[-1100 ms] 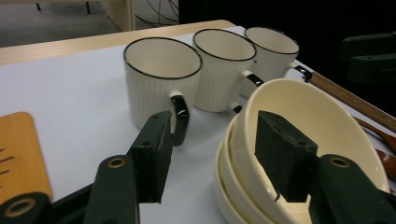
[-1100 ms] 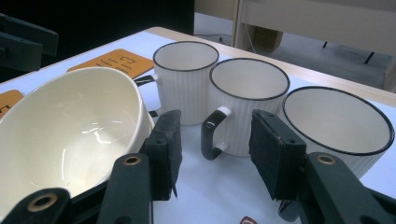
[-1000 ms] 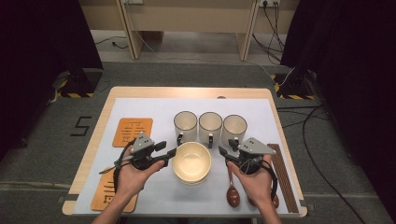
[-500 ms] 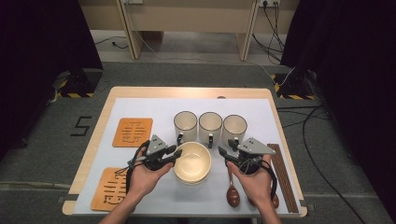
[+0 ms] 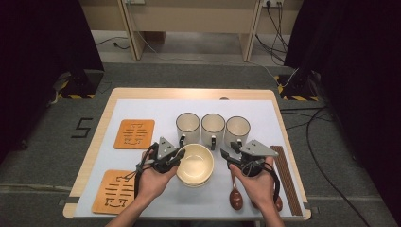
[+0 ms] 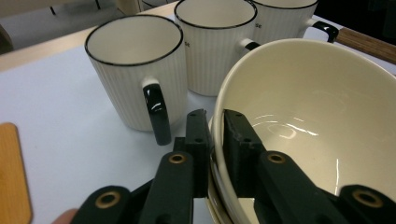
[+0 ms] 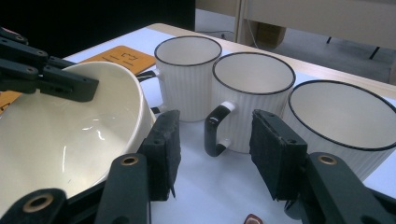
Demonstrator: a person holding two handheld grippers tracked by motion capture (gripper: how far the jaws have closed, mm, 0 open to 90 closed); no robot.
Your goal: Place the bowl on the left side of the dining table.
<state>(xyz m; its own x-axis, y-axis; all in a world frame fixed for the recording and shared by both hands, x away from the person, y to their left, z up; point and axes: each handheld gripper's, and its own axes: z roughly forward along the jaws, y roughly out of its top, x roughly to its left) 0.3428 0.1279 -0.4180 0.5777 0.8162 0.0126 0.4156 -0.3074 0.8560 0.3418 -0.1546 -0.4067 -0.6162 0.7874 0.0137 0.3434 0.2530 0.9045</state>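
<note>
Pinching the cream bowl's (image 6: 327,121) rim, left gripper (image 6: 214,135) jaws just closed; right gripper (image 7: 212,154) open, empty, near table's front edge.

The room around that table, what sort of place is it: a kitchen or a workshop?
Probably a recording lab or studio, not a kitchen. Black curtains hang on both sides, cables trail over grey carpet, and hazard-striped stand feet flank the table, which is laid with mugs and a bowl.
</note>
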